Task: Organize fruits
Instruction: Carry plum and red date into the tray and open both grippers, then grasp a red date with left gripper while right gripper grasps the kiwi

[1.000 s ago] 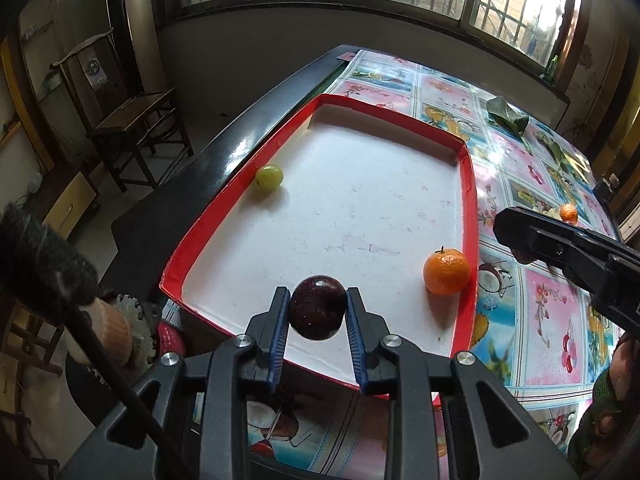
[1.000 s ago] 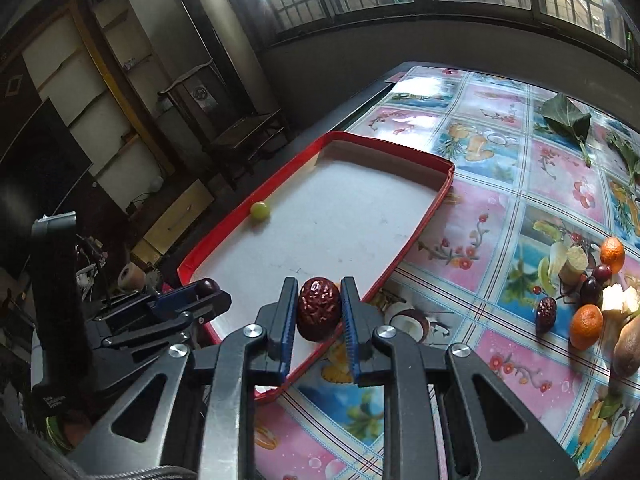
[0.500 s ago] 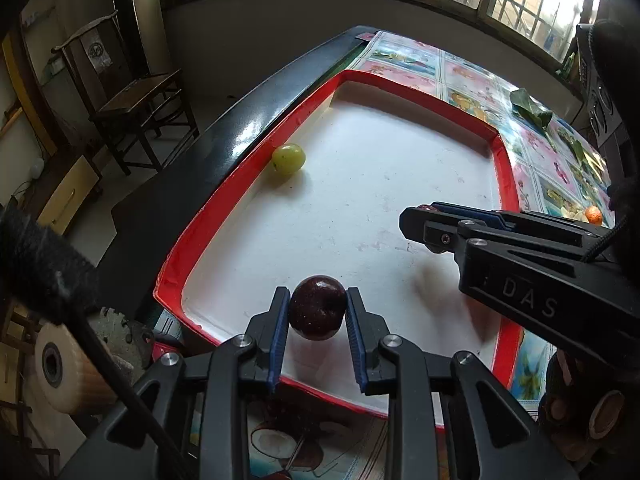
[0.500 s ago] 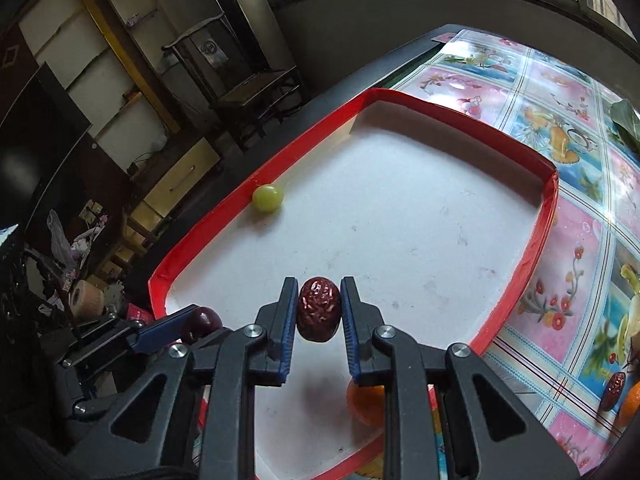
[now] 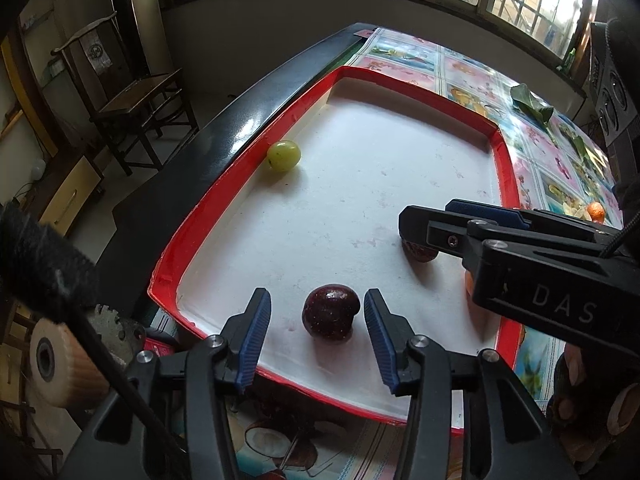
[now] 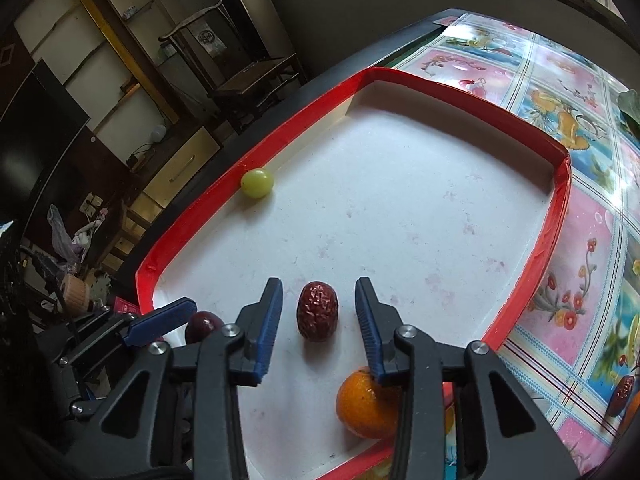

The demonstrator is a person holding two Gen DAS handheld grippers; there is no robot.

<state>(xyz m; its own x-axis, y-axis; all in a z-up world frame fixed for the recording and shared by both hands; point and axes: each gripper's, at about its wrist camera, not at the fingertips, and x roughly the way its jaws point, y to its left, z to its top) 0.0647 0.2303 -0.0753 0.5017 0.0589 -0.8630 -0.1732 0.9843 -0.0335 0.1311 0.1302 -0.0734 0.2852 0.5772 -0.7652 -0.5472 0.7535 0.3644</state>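
Four fruits now lie in the red-rimmed tray point(image 6: 556, 216). Nearest in the right wrist view, at about 5 o'clock under the right gripper point(image 6: 318, 312), sits an orange point(image 6: 362, 404). The wrinkled red date point(image 6: 318, 312) rests on the white floor between this gripper's jaws, which are opening with a gap on both sides, so it is released. At 8 o'clock, the left gripper point(image 5: 318, 316) has its jaws opening too, and the dark plum point(image 5: 330, 312) lies free between them on the tray floor. Farther off, at 11 o'clock against the left rim, rests a green grape point(image 6: 257, 183).

Still left, as I judge it: more fruit waits on the desk point(image 6: 580, 240) at 4 o'clock, including another date point(image 6: 622, 396), so the sorting looks roughly half done.

A second ago both grippers clenched their fruit in the air, the right one still outside the tray; half a second ago both hung over it, still clenched. Now both fruits are set down.
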